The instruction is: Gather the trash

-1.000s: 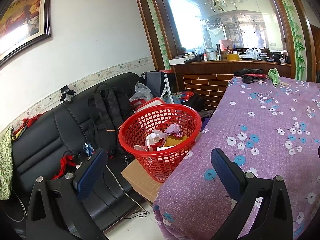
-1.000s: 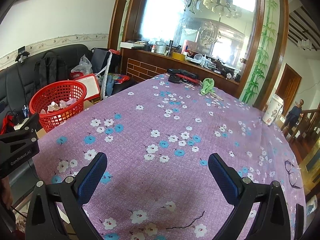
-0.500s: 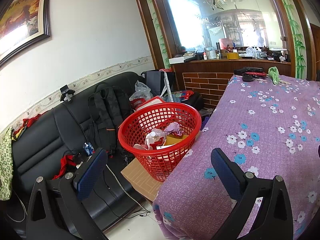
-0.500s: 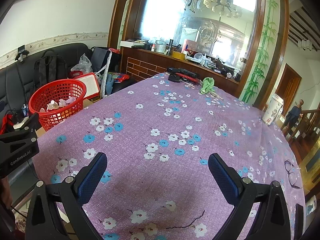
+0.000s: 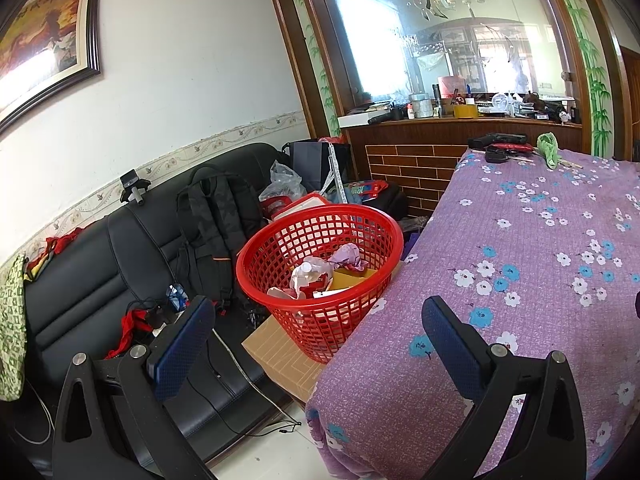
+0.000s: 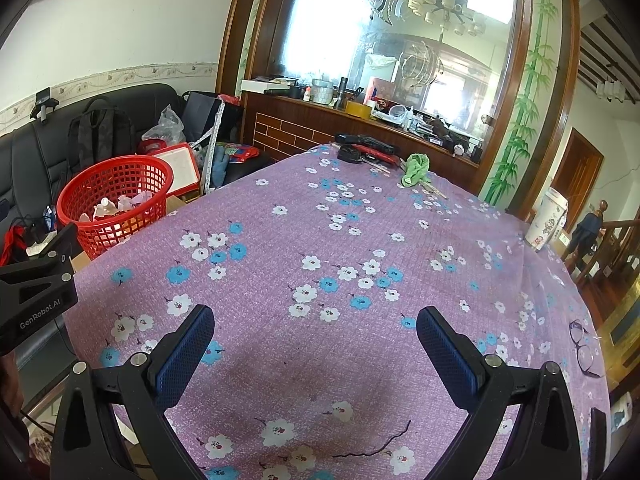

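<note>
In the left wrist view, the left gripper is seen with its jaws spread wide and empty, and almost nothing has shifted over the last second; only a slight drift of the framing is noted, which suggests a pause rather than a reach. Just ahead of the jaws, slightly between them, the red basket is set on a cardboard box beside the worktop, and it already holds trash: a crumpled bottle, wrappers and a yellow piece. The left jaw lies over the black sofa, the right jaw over the worktop edge. What lies at the basket's bottom is hidden under the pile. In the right wrist view, the right gripper is likewise held open and empty above the purple floral cloth, again with hardly any change. No loose trash is seen between or near its jaws; far ahead, at the worktop's far edge, a green cloth and some dark objects are found, too small to identify. A paper cup stands far to the right of the jaws, and glasses lie close to the right jaw's outer side. The collecting is judged largely done, though whether the far items count as trash cannot be told.
</note>
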Available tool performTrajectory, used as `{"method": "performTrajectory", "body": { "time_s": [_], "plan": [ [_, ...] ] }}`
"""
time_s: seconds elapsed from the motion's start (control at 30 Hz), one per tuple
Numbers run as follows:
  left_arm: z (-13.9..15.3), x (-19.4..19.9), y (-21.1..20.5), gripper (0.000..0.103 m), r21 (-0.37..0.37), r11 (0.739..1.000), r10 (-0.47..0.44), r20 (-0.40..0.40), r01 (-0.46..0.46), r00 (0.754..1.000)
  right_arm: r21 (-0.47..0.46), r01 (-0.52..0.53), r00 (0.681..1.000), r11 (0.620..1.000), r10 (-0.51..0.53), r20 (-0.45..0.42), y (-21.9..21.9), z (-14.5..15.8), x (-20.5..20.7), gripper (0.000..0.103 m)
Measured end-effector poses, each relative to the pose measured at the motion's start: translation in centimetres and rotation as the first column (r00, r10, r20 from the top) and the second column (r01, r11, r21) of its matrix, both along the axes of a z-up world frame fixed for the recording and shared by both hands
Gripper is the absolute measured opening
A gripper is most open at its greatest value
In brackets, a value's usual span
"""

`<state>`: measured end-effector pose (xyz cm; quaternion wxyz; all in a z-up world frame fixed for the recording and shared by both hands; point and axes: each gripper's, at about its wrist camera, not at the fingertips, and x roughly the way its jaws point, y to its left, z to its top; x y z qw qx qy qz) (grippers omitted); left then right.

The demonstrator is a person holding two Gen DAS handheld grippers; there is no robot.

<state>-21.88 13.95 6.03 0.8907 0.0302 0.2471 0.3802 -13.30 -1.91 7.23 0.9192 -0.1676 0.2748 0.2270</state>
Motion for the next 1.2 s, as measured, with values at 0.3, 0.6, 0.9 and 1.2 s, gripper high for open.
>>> {"method": "performTrajectory", "body": {
  "time_s": [0.3, 0.6, 0.9, 1.2],
  "plan": [
    [-0.2, -0.1, 0.1, 0.103, -0.001, 1.000, 0.000, -0.001, 0.000, 1.000, -0.002, 0.000, 1.000, 1.000, 0.000, -0.003, -0.1, -0.1, 0.1, 0.102],
    [-0.4, 0.7, -0.8, 0.103, 0.003, 0.999, -0.041, -0.012, 0.041, 0.999, 0.003, 0.025, 0.999, 1.000, -0.025, -0.038, -0.9, -0.8, 1.3, 0.102],
    [-0.5, 3.6, -3.8, 0.103, 0.023, 0.990, -0.139, -0.054, 0.140, 0.989, 0.038, 0.149, 0.984, 0.988, -0.144, -0.101, -5.1, -1.3, 4.9, 0.102],
    [-1.3, 12.9, -11.0, 0.103, -0.205, 0.892, -0.436, -0.161, 0.402, 0.885, 0.023, 0.496, 0.841, 0.868, -0.473, -0.264, -17.3, -3.7, 12.6, 0.102]
  ]
}}
